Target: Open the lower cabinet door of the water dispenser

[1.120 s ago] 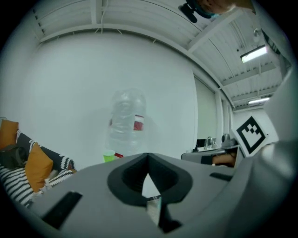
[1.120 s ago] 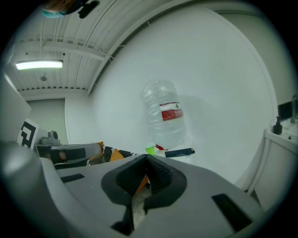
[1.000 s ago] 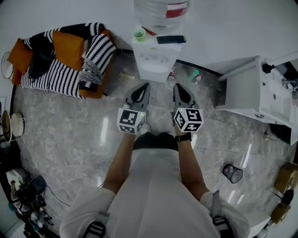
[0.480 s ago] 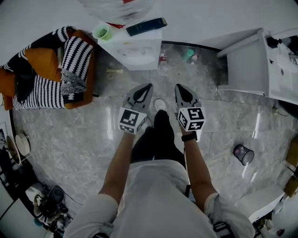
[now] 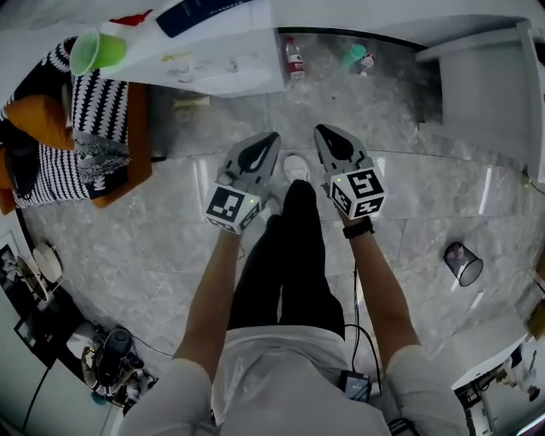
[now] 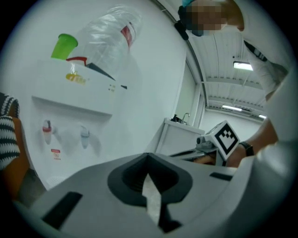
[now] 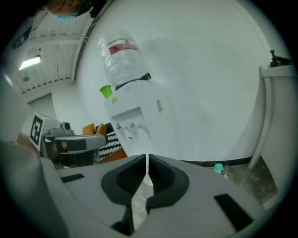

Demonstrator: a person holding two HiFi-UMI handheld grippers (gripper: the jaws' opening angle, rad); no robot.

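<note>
**White dispenser ahead, both tongs clenched on nothing**

White plastic water dispenser (image 5: 226, 64) stands against the wall with a clear, upturned water bottle (image 6: 109, 35) on its top. A green plastic cup (image 5: 95, 51) and a dark flat rectangular device (image 5: 204, 10) lie on that top beside the bottle. On its front are a red tap (image 6: 47, 130) and a blue tap (image 6: 84, 135). The lower cabinet door lies below those taps, but the head view catches only the dispenser's top and each gripper's grey body covers the lower front, so I cannot tell how the door stands.

The left gripper (image 5: 271, 136) and the right gripper (image 5: 322, 129) hang side by side over the grey marble floor (image 5: 400, 196). Both point toward the dispenser and are well short of it. The person's black-trousered leg (image 5: 294, 247) and white shoe (image 5: 295, 168) lie between them. Each pair of tongs is clenched tight, tips together, with nothing caught in them.

Just beside the dispenser sits an orange sofa with black-and-white striped cushions (image 5: 102, 128). On its other side, a small clear bottle with a red label (image 5: 294, 60) stands on the floor at its foot. Further that way is a white cabinet (image 5: 485, 94). A black mesh waste bin (image 5: 462, 262) stands well apart from the dispenser.
</note>
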